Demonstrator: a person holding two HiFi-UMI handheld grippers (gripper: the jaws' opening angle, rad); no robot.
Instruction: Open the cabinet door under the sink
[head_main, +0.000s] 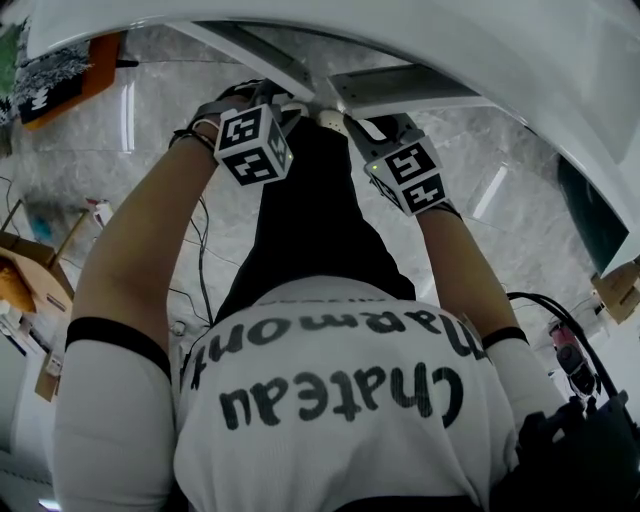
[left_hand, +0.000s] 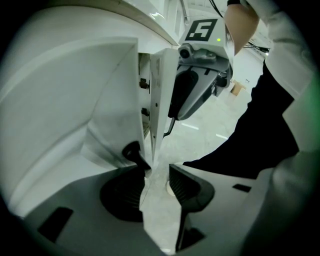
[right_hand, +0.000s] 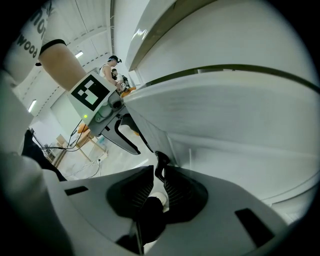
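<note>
Right gripper view: cabinet door (right_hand: 215, 115), a white panel ajar beneath the sink (right_hand: 225, 35), its small black handle (right_hand: 160, 160) at the free edge. My right gripper (right_hand: 159, 171) is clenched on that handle. I judge the panel light and stiff, swinging easily on hinges; the handle is slim and probably slick, so it should sit deep between the pads. My left gripper (left_hand: 157, 172) stands parted, grasping nothing, a panel edge (left_hand: 156, 125) rising between its jaws, a second handle (left_hand: 132, 151) just beside.
</note>
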